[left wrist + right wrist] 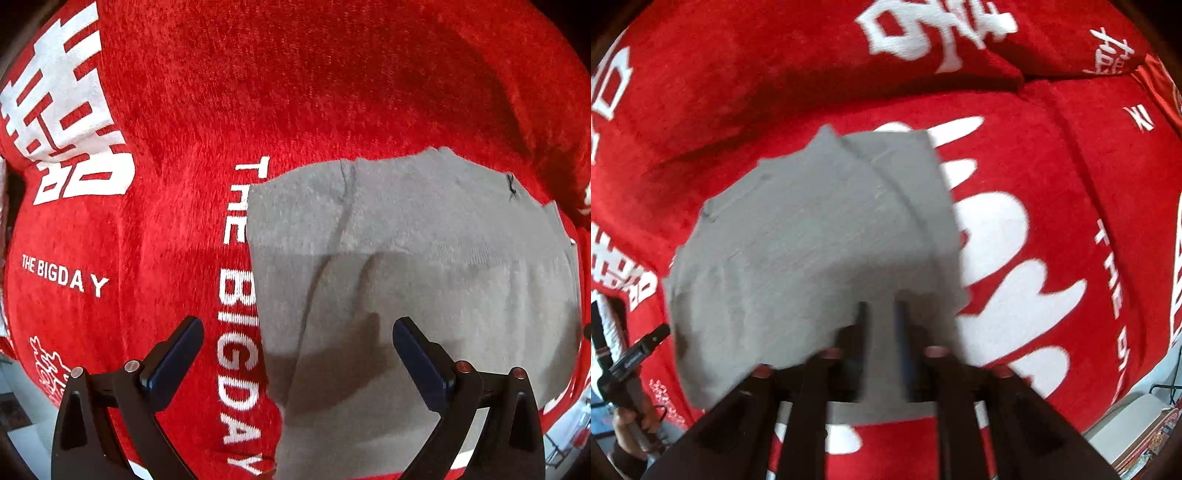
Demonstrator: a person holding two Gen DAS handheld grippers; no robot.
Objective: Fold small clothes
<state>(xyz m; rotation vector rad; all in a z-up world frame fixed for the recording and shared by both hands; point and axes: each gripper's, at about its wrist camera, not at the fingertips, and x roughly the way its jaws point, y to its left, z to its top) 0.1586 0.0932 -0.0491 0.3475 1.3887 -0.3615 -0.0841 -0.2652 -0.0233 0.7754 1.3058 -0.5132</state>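
On red blanket (pixel 332 92): grey garment (pixel 424 258), partly folded, creased.

Left wrist view: open gripper over grey cloth on red blanket.

The left gripper (pixel 297 350) stands with jaws wide apart, black arms and dark blue pads, nothing between them. The left pad sits over the plush red blanket with white lettering (pixel 155 229); the right pad sits over the small grey knit garment (pixel 424 266). Garment lies flat on the blanket, covering part of the vertical "THE BIG DAY" print along its left edge. A curved seam runs down its left half; a soft horizontal crease crosses the middle. A small dark stitch mark sits near its upper right corner.
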